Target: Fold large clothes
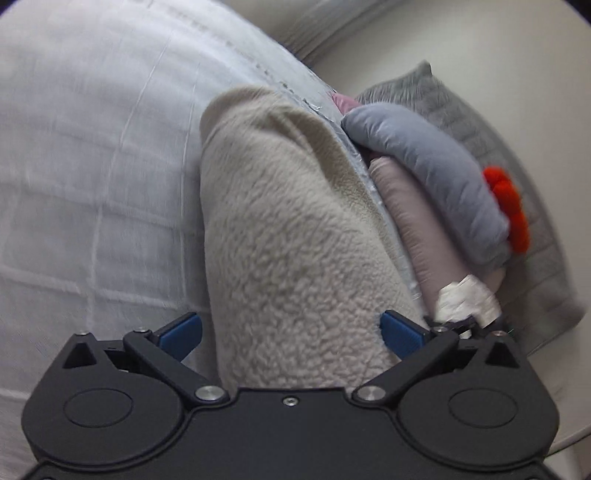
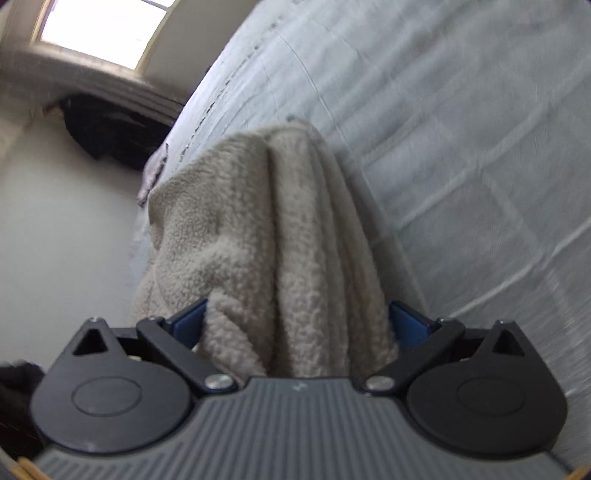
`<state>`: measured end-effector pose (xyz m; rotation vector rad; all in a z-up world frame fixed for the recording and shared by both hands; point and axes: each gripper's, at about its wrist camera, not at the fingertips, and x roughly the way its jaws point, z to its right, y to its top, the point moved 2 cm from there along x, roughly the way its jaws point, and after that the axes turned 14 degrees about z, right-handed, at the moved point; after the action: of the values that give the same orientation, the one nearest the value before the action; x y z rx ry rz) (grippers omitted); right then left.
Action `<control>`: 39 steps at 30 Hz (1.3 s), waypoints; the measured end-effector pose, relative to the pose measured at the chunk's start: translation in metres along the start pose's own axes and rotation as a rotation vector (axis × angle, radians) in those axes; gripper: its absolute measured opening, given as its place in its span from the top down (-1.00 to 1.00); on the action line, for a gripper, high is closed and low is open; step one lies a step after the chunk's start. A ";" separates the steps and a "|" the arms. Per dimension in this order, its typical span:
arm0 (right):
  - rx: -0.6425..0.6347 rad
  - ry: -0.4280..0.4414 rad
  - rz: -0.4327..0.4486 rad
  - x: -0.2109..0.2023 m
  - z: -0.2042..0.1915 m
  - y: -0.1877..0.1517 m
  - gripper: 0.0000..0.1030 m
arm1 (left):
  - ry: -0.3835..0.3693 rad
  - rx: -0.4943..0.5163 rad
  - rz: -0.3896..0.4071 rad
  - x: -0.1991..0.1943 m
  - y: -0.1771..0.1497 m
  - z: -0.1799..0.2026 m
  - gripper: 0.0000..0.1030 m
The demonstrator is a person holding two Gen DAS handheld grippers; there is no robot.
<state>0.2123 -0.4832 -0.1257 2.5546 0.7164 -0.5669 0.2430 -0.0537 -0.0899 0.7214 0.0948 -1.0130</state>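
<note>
A large beige fleece garment (image 1: 295, 236) hangs from my left gripper (image 1: 291, 332), whose blue pads press its bunched fabric from both sides. The same fleece garment (image 2: 273, 236) hangs from my right gripper (image 2: 299, 325), also shut on a thick bunch of it. In both views the fleece drapes down against the edge of a bed with a white quilted cover (image 1: 92, 155), which also shows in the right wrist view (image 2: 461, 147). The garment's lower part is hidden behind its own folds.
In the left wrist view a stack of folded clothes lies beside the bed: a grey-blue piece (image 1: 436, 173), a pale pink piece (image 1: 424, 229), an orange-red item (image 1: 511, 210), on a grey knitted cloth (image 1: 517, 192). In the right wrist view a dark bundle (image 2: 107, 125) sits under a window (image 2: 99, 29).
</note>
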 end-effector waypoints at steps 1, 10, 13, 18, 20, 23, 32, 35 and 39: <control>0.033 0.034 0.007 0.002 0.005 -0.004 -0.94 | -0.035 -0.082 -0.009 0.003 -0.004 -0.007 -0.98; -0.132 0.143 0.064 -0.007 -0.063 -0.038 -0.61 | -0.036 -0.056 0.151 -0.039 -0.010 0.010 -0.59; -0.158 0.183 0.038 0.008 -0.093 -0.052 -0.60 | -0.019 -0.037 0.230 -0.075 0.006 0.009 -0.59; -0.235 0.051 0.017 0.038 -0.109 -0.072 -0.65 | 0.114 0.098 0.246 -0.101 0.012 -0.008 -0.64; -0.261 0.045 0.023 0.035 -0.112 -0.078 -0.66 | 0.177 0.170 0.256 -0.101 0.011 -0.016 -0.64; -0.402 -0.007 0.091 0.012 -0.136 -0.085 -0.66 | 0.169 0.224 0.310 -0.118 0.010 -0.003 -0.60; -0.746 -0.111 0.146 0.000 -0.185 -0.116 0.01 | 0.202 0.428 0.288 -0.111 -0.010 0.029 -0.58; -0.815 -0.206 0.136 0.021 -0.159 -0.129 -0.03 | 0.241 0.521 0.321 -0.092 -0.034 0.027 -0.61; -0.805 -0.229 0.196 -0.001 -0.167 -0.138 -0.06 | 0.310 0.503 0.340 -0.101 -0.036 0.041 -0.62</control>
<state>0.1785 -0.2929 -0.0268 1.7512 0.4707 -0.3868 0.1493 -0.0148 -0.0372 1.3045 -0.0174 -0.5921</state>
